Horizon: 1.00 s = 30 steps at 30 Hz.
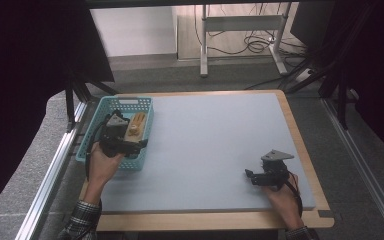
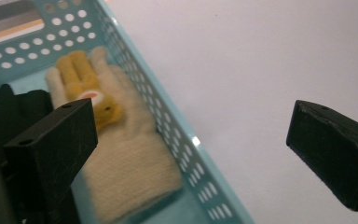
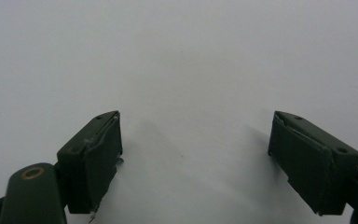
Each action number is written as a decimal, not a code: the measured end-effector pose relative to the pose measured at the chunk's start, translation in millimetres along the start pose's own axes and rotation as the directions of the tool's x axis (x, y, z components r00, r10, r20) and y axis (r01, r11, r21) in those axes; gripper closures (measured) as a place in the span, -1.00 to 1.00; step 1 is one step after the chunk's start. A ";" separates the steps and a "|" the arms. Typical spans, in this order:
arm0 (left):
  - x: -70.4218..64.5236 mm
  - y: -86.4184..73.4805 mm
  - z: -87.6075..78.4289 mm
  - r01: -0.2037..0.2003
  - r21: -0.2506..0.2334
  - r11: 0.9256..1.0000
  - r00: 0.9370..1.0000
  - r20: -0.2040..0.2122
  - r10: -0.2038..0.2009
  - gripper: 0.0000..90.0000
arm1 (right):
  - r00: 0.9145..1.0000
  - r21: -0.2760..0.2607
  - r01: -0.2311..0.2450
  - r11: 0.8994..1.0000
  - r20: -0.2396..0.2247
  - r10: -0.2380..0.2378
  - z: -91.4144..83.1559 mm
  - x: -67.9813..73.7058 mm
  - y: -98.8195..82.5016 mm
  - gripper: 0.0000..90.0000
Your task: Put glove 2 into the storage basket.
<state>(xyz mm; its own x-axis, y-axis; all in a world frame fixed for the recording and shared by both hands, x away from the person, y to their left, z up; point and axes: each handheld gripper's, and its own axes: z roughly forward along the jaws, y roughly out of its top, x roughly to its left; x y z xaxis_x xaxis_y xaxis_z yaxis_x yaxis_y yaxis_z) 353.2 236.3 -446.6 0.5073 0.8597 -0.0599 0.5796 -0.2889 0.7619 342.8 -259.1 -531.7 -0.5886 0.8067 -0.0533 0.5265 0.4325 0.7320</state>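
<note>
A teal perforated basket (image 1: 142, 103) sits at the table's left edge. In it lies a cream knitted glove (image 1: 136, 127) with a yellow plush patch, seen close up in the left gripper view as the glove (image 2: 126, 158). My left gripper (image 1: 125, 131) hovers over the basket, open and holding nothing; its one jaw is over the basket floor and the other over the mat, straddling the basket wall (image 2: 168, 126). My right gripper (image 1: 252, 176) rests low over the mat at the front right, and this gripper (image 3: 196, 135) is open with only bare mat between its jaws.
A grey-blue mat (image 1: 210, 140) covers the wooden table (image 1: 300, 135). Something black (image 2: 9, 107) lies in the basket beside the glove. Metal rails run along both table sides, and a desk frame with cables stands behind.
</note>
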 end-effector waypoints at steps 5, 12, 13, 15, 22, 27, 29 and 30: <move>-11.2 -3.3 5.1 -0.006 -0.008 1.000 1.000 0.031 0.006 -0.95 | 1.000 0.000 0.000 1.000 0.000 0.000 0.0 0.0 0.0 -0.63; -27.1 -5.8 13.5 -0.021 -0.018 1.000 0.998 0.063 0.022 -0.95 | 1.000 0.000 0.000 1.000 0.000 0.000 0.0 0.0 0.0 -0.63; -29.3 -6.3 14.7 -0.026 -0.019 0.999 0.997 0.069 0.027 -0.95 | 1.000 0.000 0.000 1.000 0.000 0.000 0.0 0.0 0.0 -0.63; -34.4 -7.2 17.1 -0.027 -0.022 0.999 0.996 0.081 0.028 -0.95 | 1.000 0.000 0.000 1.000 0.000 0.000 0.0 0.0 0.0 -0.63; -51.4 -9.2 25.6 -0.048 -0.030 0.998 0.992 0.114 0.051 -0.95 | 1.000 -0.001 0.000 1.000 0.000 0.000 0.0 0.0 0.0 -0.63; -62.5 -12.5 33.4 -0.064 -0.023 0.998 0.989 0.135 0.066 -0.95 | 1.000 -0.001 0.000 1.000 0.000 0.000 0.0 0.0 0.0 -0.63; -66.2 -14.0 36.7 -0.071 -0.015 0.997 0.987 0.142 0.073 -0.95 | 1.000 -0.001 0.000 1.000 -0.001 0.000 0.0 0.0 0.0 -0.63; -67.9 -14.8 38.3 -0.074 -0.013 0.997 0.986 0.146 0.075 -0.95 | 1.000 -0.001 0.000 1.000 0.000 0.000 0.0 0.0 0.0 -0.63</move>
<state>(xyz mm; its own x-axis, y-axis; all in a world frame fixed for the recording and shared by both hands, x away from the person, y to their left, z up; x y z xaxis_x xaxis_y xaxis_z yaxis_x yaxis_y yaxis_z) 334.5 166.1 -478.5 0.6369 0.7650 -0.0960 0.5320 -0.3459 0.7728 342.8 -259.1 -531.7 -0.5887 0.8066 -0.0533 0.5260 0.4324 0.7323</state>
